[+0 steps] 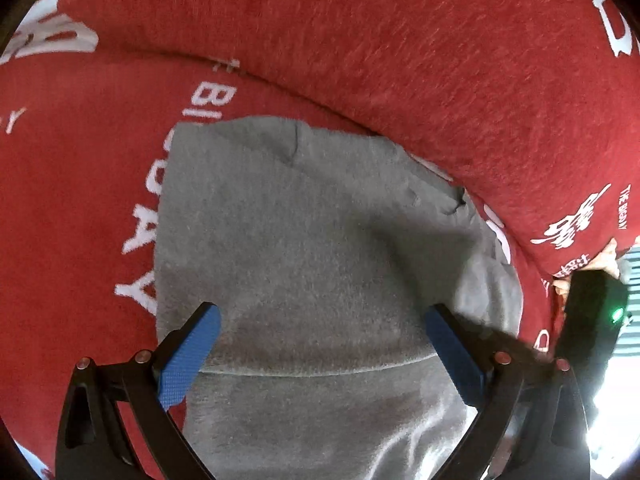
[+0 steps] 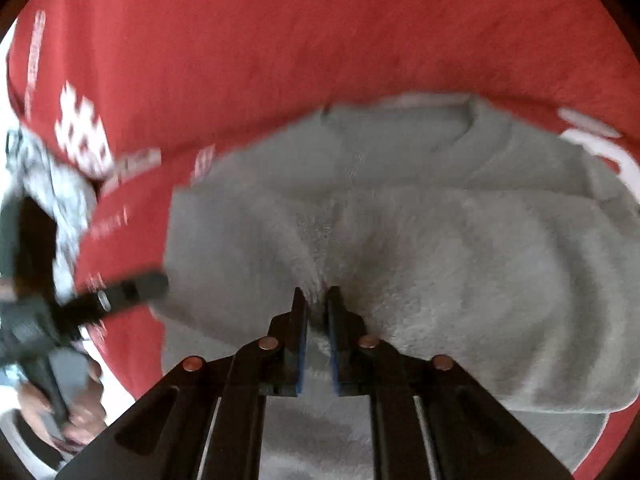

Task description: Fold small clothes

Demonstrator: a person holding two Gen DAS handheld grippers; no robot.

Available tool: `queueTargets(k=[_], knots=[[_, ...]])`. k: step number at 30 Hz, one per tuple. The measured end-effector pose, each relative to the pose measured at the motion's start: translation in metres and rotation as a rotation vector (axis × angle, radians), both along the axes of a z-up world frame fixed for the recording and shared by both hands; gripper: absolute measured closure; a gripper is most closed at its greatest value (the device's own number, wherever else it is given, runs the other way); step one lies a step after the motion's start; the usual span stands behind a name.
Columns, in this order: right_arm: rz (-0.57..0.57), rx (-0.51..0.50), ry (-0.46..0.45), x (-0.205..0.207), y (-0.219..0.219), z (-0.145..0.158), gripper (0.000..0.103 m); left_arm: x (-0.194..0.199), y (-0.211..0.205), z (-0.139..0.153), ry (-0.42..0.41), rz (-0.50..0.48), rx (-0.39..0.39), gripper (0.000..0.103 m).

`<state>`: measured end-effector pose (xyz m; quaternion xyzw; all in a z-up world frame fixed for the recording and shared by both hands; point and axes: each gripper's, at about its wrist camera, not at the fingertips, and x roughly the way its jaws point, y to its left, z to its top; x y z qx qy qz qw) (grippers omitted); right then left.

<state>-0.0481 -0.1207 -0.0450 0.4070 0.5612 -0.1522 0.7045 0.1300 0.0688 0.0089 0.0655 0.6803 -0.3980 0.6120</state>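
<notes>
A grey fleece garment lies on a red blanket. In the left wrist view my left gripper hangs just above the garment's near part, open wide, with a blue pad on each side and nothing between them. In the right wrist view the same grey garment shows its neckline at the far side and a folded layer on top. My right gripper is shut on a puckered pinch of that grey cloth. The right gripper's black body, with a green light, shows at the right edge.
The red blanket has white lettering and rises in a thick ridge behind the garment. At the left of the right wrist view, a person's hand and patterned sleeve hold the blurred left tool.
</notes>
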Motion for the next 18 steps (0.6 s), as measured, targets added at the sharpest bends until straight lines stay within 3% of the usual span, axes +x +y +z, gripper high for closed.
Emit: queueTargets(k=[2,5,10,17,18], knots=[[0.01,0.013,0.03,-0.002,0.005,-0.005,0.081,-0.003,-0.004,-0.005,0.029,-0.008,-0.002,0.0],[-0.018,0.053,0.003,-0.017,0.009,0.002,0.048,-0.011,-0.015,-0.013,0.059,-0.032,-0.003,0.0],[-0.121,0.078,0.007,-0.059,-0.003,0.018,0.047,-0.034,-0.042,-0.023,0.083,-0.087,-0.009,0.0],[-0.499,0.208,-0.021,-0.153,-0.029,0.012,0.047,-0.053,-0.063,-0.033,0.09,-0.097,0.032,0.001],[-0.554,0.227,-0.034,-0.166,-0.032,0.01,0.047,-0.054,-0.065,-0.032,0.088,-0.089,0.026,0.009]])
